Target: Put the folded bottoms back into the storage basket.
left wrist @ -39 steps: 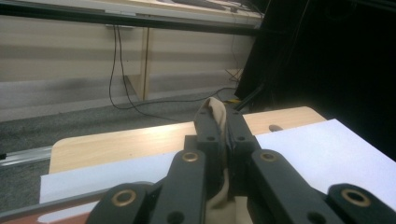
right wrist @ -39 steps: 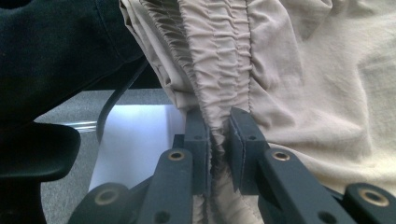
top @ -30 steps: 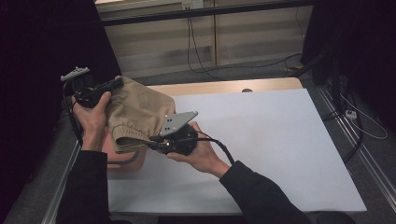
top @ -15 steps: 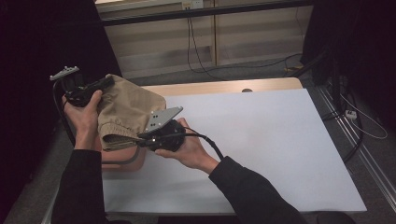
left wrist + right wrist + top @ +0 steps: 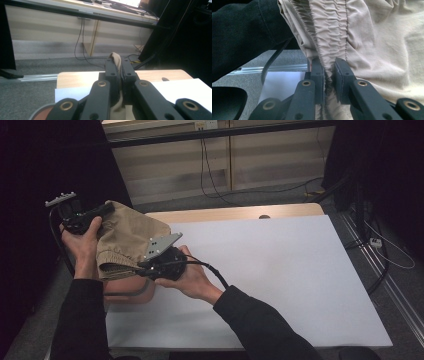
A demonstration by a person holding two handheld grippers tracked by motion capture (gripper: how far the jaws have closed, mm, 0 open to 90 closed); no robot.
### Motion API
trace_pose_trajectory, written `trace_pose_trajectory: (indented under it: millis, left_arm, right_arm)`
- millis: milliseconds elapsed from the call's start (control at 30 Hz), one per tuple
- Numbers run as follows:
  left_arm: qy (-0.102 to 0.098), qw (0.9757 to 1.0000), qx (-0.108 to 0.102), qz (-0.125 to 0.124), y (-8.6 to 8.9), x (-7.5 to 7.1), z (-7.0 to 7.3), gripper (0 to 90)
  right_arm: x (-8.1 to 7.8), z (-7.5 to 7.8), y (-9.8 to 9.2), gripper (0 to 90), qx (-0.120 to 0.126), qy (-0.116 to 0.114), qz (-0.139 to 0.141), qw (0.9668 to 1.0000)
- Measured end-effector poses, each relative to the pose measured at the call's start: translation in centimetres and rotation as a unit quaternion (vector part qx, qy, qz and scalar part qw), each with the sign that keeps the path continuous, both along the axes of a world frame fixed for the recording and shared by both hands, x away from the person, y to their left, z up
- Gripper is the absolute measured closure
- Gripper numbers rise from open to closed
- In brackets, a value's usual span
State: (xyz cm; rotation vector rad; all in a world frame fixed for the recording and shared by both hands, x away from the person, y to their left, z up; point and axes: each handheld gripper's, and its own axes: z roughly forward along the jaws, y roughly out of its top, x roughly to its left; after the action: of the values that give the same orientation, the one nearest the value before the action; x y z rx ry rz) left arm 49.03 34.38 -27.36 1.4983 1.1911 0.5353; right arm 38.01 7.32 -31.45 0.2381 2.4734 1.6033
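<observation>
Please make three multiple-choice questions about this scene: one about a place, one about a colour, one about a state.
1. Where is the cloth?
A. above the table's left end
B. at the table's right end
C. on the floor

2. What colour is the cloth?
A. blue
B. tan
C. green

3. How is the right claw?
A. wide open
B. shut on nothing
C. shut on the cloth

Answers:
1. A, the high view shows it held up over the left end of the table.
2. B, the fabric is tan in every view.
3. C, its jaws pinch the gathered waistband.
</observation>
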Motion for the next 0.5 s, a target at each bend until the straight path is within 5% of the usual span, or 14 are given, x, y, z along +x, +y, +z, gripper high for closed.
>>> trace_pose_trajectory:
  millis: [500]
  left_arm:
    - [0.007, 0.9999, -0.006, -0.007, 1.9, 0.6, -0.8, 87.1]
  right_arm:
    - [0.1, -0.7, 2.5, 79.2, -0.011, 0.005, -0.003, 0.9999]
